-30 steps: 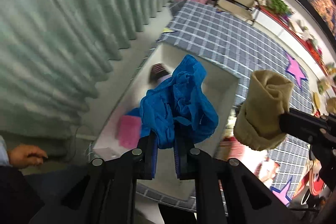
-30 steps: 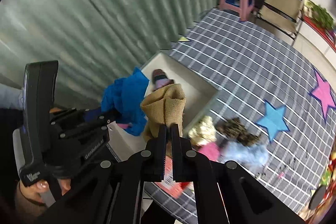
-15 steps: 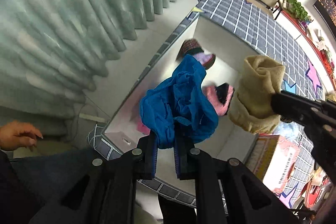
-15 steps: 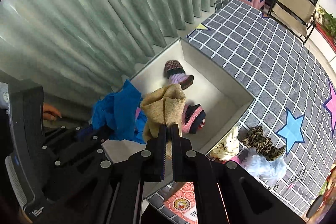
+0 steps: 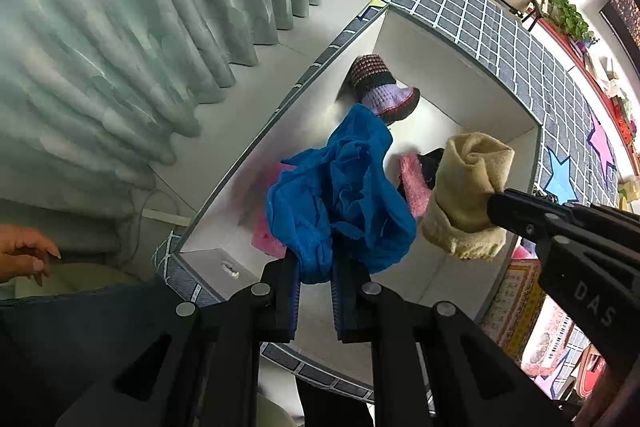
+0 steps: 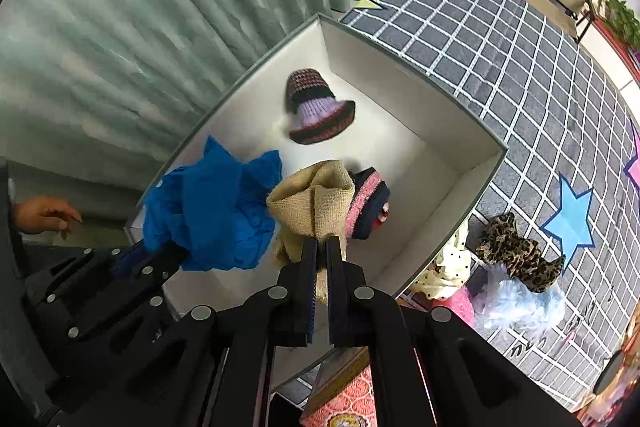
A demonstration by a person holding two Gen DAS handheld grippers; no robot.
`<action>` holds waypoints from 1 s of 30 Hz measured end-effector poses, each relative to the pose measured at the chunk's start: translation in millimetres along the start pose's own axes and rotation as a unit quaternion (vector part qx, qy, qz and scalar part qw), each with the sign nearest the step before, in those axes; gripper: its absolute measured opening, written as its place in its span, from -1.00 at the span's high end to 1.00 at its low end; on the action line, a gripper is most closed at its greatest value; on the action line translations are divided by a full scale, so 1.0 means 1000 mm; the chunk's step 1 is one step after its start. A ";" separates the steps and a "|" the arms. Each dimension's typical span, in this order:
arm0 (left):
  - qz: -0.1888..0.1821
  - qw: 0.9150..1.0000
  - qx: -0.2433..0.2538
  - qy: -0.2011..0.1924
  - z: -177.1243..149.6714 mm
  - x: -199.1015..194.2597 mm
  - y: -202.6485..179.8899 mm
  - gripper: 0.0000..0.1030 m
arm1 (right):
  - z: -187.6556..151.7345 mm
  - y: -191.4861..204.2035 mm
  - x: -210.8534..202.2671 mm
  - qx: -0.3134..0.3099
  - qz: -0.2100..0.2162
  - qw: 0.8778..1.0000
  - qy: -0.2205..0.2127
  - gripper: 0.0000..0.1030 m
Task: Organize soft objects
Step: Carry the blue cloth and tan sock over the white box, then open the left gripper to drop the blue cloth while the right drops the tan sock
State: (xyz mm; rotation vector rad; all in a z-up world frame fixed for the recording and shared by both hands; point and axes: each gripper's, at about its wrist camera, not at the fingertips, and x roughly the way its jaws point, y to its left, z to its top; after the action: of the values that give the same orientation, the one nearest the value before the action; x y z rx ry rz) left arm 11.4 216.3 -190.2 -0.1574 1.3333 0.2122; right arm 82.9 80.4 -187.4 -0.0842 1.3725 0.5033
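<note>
My left gripper [image 5: 314, 267] is shut on a crumpled blue cloth [image 5: 344, 195] that hangs over the white box [image 5: 424, 43]. Beside it, my right gripper [image 6: 319, 255] is shut on a rolled tan knit piece [image 6: 316, 203], also above the box [image 6: 404, 71]. In the left wrist view the tan piece [image 5: 468, 187] and the right gripper [image 5: 496, 203] show at right. In the right wrist view the blue cloth [image 6: 216, 211] and the left gripper [image 6: 160, 255] show at left. Inside the box lie a striped knit hat [image 6: 316, 107], a pink and dark knit item [image 6: 366, 203] and a pink piece [image 5: 266, 239].
The box stands on a grey checked mat [image 6: 520, 39] with star shapes, next to green curtains [image 5: 120, 27]. Right of the box lie a leopard-print scrunchie [image 6: 516, 255], a pale blue fluffy item [image 6: 520, 303] and a cream dotted cloth [image 6: 444, 267]. A person's hand [image 5: 24, 251] rests at left.
Both grippers have come down and in over the box, each holding its cloth. The box and its contents look larger and nearer.
</note>
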 end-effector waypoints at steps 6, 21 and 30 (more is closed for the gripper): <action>0.001 1.000 0.000 0.008 0.001 0.008 0.000 0.73 | 0.004 -0.002 0.013 0.007 -0.007 1.000 0.009 0.91; 0.019 1.000 -0.002 0.024 0.005 0.026 -0.002 0.46 | 0.010 -0.005 0.038 0.008 -0.012 0.999 0.030 0.91; -0.006 1.000 -0.002 0.006 0.008 0.016 -0.007 -0.55 | 0.012 -0.008 0.041 0.013 -0.023 0.999 0.033 0.91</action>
State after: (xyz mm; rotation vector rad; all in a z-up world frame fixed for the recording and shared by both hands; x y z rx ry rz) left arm 23.8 212.4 -204.1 -0.1706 1.3439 0.2049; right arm 100.9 89.8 -225.7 -0.1105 1.4376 0.4474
